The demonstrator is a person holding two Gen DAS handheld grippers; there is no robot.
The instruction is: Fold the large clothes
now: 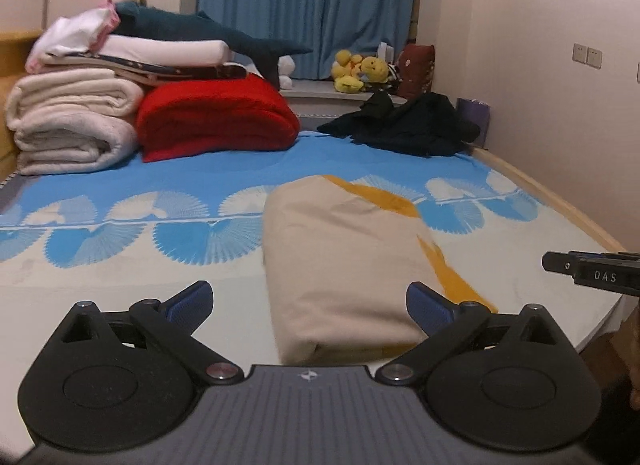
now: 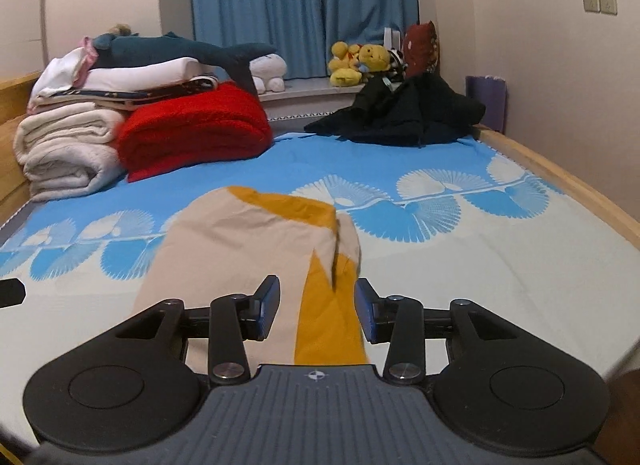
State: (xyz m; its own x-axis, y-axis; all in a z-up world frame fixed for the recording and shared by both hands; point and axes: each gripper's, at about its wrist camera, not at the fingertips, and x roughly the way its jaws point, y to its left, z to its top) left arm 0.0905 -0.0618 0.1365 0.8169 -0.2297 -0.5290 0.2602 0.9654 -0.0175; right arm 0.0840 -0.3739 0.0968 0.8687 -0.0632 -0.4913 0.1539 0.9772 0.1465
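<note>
garment [image 1: 344, 257] folded, beige w/ orange, on bed [image 1: 132, 273]

Both looking forward along the fingers, tilted slightly down over the bed [image 1: 120, 265] toward the far blue curtain [image 1: 308, 5]. Left wrist view set left of the folded beige garment [image 1: 340, 265], right wrist view more directly over it [image 2: 248, 249]. Shared: garment, red blanket [image 2: 192, 129], dark clothes pile [image 2: 404, 113], plush toys [image 1: 360, 71].

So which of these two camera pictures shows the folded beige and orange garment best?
The left wrist view: the folded beige and orange garment shows nearly whole there. In the right wrist view the gripper hides its near end.
</note>
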